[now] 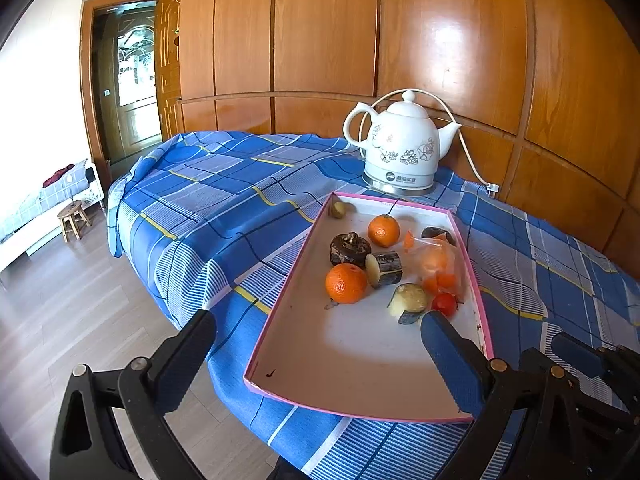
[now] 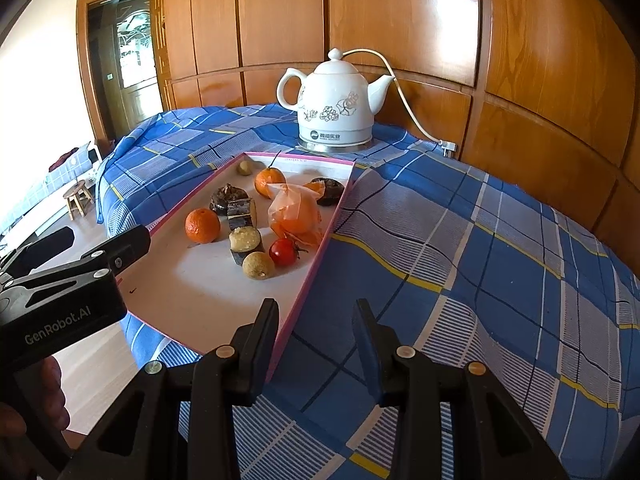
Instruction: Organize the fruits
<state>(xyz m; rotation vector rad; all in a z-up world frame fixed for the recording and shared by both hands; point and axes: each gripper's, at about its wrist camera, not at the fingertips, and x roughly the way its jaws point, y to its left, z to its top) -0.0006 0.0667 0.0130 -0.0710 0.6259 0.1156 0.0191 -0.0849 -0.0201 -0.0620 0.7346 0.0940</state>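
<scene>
Black fingers of the right gripper (image 2: 316,332) fill the bottom of its own view, jaws parted a little with nothing between them, straddling the near right corner of the pink-rimmed tray (image 2: 312,276); the left finger hangs over the tray floor, the right one over the blue checked cloth (image 2: 460,264). Fruit lies ahead and slightly left of these tongs, up the tray: a tan round fruit (image 2: 259,265) is nearest, with a cherry tomato (image 2: 283,252) just beside it and a cut dark-skinned piece (image 2: 245,242) touching it from behind. Further up sit an orange (image 2: 202,225), a plastic bag of orange fruit (image 2: 296,210), a 2nd orange (image 2: 270,181) and some dark lumps I cannot name. The tray's long axis runs away from both cameras toward the white kettle (image 2: 334,108), which stands just beyond its far end. The left gripper (image 1: 320,344) is spread wide and empty, 1 finger off the tray's left edge and the other near its right wall, close to the tomato (image 1: 444,304). Judging by this, the right hand is the nearer for the tan fruit, needing a short reach forward and left; no separate container for sorting is visible.
</scene>
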